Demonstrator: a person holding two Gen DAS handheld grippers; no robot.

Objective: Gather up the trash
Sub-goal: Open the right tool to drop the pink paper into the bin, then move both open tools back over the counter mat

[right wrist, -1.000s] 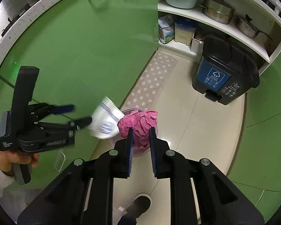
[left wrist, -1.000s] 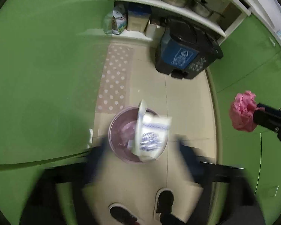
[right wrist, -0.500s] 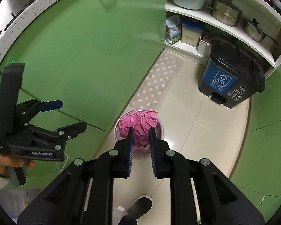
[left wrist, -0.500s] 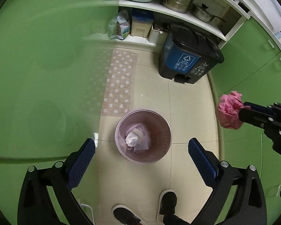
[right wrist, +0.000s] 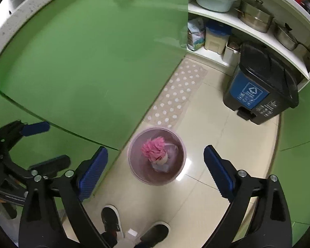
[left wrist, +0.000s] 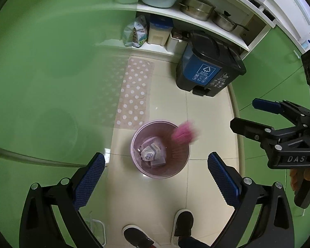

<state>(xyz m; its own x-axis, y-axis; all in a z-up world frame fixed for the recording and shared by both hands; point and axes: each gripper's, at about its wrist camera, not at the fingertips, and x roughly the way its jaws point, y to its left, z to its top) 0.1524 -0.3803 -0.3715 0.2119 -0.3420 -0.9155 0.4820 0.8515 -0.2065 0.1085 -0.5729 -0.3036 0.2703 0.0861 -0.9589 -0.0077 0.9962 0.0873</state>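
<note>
While our right gripper (right wrist: 155, 173) hangs above the small pink wastebasket (right wrist: 134, 169), its blue-padded fingers (right wrist: 217, 173) have just been opening and now stand wide apart with nothing between them. We see the pink crumpled wad (right wrist: 155, 149) free of them, over the basket's mouth; in the left wrist view it is a blurred pink streak (left wrist: 185, 133) at the basket's (left wrist: 138, 165) far right rim. The wad is a rough ball with no clear long axis, so we cannot tell which way it points.

Our left gripper (left wrist: 155, 177) also stands wide open and holds nothing. Inside the basket lies a white printed wrapper (left wrist: 149, 154), crumpled, on other paper.

The basket stands upright on the tiled floor (left wrist: 206, 124), just beside a dotted mat (left wrist: 134, 95). Well apart stands a black and blue pedal bin (left wrist: 206, 70). Our dark shoes (left wrist: 183, 220) show below.
</note>
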